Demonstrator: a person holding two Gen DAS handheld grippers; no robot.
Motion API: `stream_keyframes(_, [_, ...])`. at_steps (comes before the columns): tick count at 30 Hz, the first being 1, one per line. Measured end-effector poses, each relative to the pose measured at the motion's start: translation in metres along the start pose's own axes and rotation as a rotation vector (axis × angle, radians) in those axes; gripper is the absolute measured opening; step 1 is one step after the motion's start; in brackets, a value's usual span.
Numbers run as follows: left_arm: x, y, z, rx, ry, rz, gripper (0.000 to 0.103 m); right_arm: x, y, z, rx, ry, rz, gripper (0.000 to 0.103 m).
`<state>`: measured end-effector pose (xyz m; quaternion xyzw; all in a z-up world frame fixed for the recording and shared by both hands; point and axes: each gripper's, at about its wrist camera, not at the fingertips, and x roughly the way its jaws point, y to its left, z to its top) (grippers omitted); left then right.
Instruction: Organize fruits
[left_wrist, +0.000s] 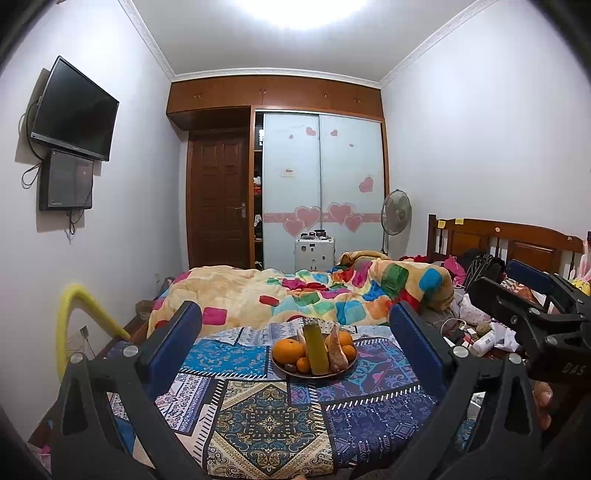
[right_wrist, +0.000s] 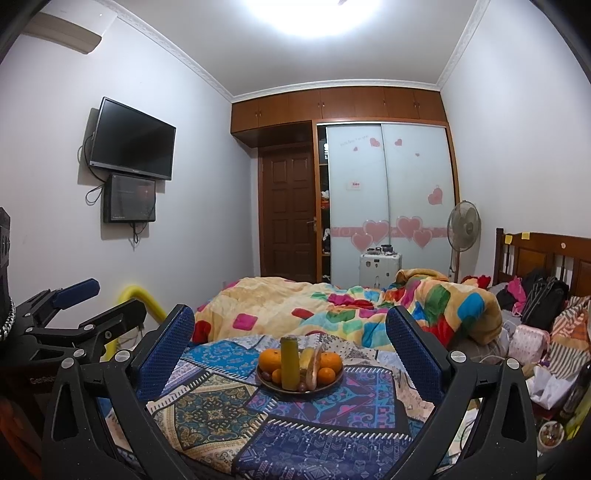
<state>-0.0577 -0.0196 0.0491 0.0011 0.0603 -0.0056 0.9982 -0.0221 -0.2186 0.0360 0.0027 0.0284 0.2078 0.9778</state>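
— So, from the left edge, what do you have?

— Left wrist view first. The television (left_wrist: 75, 109) hangs on the wall at about ten o'clock, with a smaller dark screen (left_wrist: 66, 181) just under it. Further right come the brown door (left_wrist: 218, 199) and the sliding wardrobe (left_wrist: 321, 184) with pink heart stickers, near twelve o'clock.

— And the left hand-held gripper?

— The left hand-held gripper (left_wrist: 295, 325) is spread wide, its blue pads on either side of the fruit, gripping nothing. It hangs above the bench (left_wrist: 258, 424), which carries a patterned blue cloth.

— Where is the fruit?

— On a brown plate (left_wrist: 314, 373) in the middle of the bench, dead ahead between the fingers. A large orange (left_wrist: 289, 350) sits at the plate's nine o'clock, a small orange (left_wrist: 303, 364) just in front of it. A tall yellow-green bottle (left_wrist: 317, 347) stands upright at the centre. Two more oranges are at three o'clock, behind a long brownish piece I cannot identify.

— Beyond the plate?

— The bed, under a colourful blanket (left_wrist: 332, 291), and a standing fan (left_wrist: 396, 214) at one o'clock.

— The other tool?

— The right hand-held gripper (right_wrist: 290, 334) is also wide apart and empty in its own view, framing the same plate. From the left camera it shows at three o'clock, held level.
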Motion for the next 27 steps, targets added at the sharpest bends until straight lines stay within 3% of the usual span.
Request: stream_keyframes(27, [0.0034, 0.0036, 0.0006, -0.022, 0.016, -0.010, 0.103, 0.0067, 0.0016, -0.0042, -0.001, 0.014, -0.006, 0.103])
